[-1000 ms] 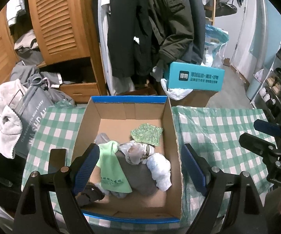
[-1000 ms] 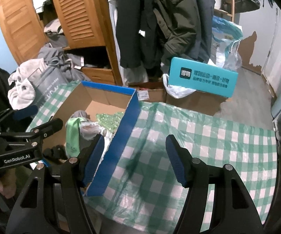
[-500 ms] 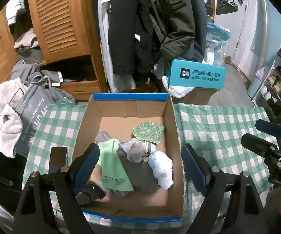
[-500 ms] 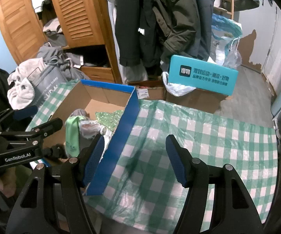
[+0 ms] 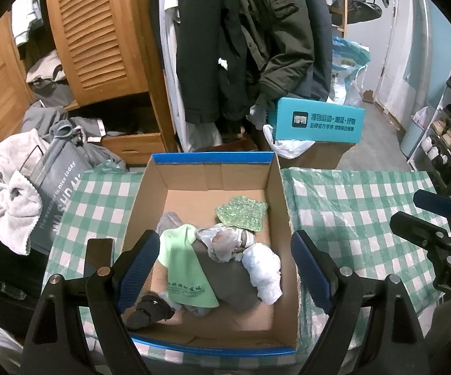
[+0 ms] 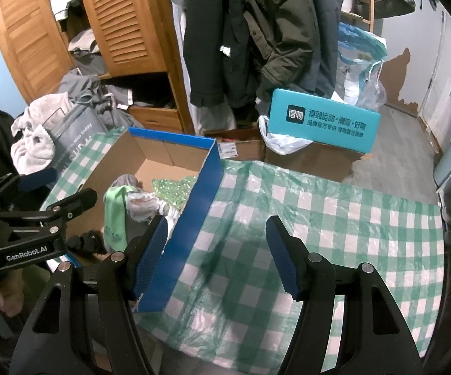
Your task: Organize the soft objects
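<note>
Hovering over the box, the left gripper has its fingers spread wide and empty. The soft things lie heaped inside: a green cloth, a grey cloth, a crumpled white bag, a dark sock at the near corner and a sparkly green patch apart toward the back. The right gripper hangs beside the box over the checked table, fingers likewise parted, holding nothing. No soft item shows on the bare part of the table. This fits either a pile waiting to be sorted out or one already gathered in, so I can't call a move. Any pick from that heap would do best pinching one piece at a loose edge, so neighbours don't drag along.
</note>
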Available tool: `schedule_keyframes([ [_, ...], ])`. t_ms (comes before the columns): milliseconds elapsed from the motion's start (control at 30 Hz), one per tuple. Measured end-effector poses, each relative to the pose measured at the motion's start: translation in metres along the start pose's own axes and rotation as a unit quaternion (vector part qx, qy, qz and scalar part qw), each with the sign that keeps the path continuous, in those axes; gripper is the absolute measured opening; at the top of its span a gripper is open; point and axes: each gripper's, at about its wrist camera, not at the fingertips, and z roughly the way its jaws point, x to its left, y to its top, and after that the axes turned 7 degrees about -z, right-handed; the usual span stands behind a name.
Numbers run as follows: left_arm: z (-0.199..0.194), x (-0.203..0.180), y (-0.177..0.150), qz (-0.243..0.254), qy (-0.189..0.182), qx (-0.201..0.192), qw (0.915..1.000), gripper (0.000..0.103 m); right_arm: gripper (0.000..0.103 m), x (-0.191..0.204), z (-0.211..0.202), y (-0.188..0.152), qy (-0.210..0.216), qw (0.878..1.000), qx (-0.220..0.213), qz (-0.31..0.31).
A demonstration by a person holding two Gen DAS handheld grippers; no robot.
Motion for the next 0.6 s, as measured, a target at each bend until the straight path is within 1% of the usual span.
schedule_keyframes([
  [600,0.0021,-0.0042,-0.0017,0.009,0.003,0.008,0.9999,0.087,0.064,-0.0036,0.0002,0.0,0.0,1.0,0.002,0.002],
])
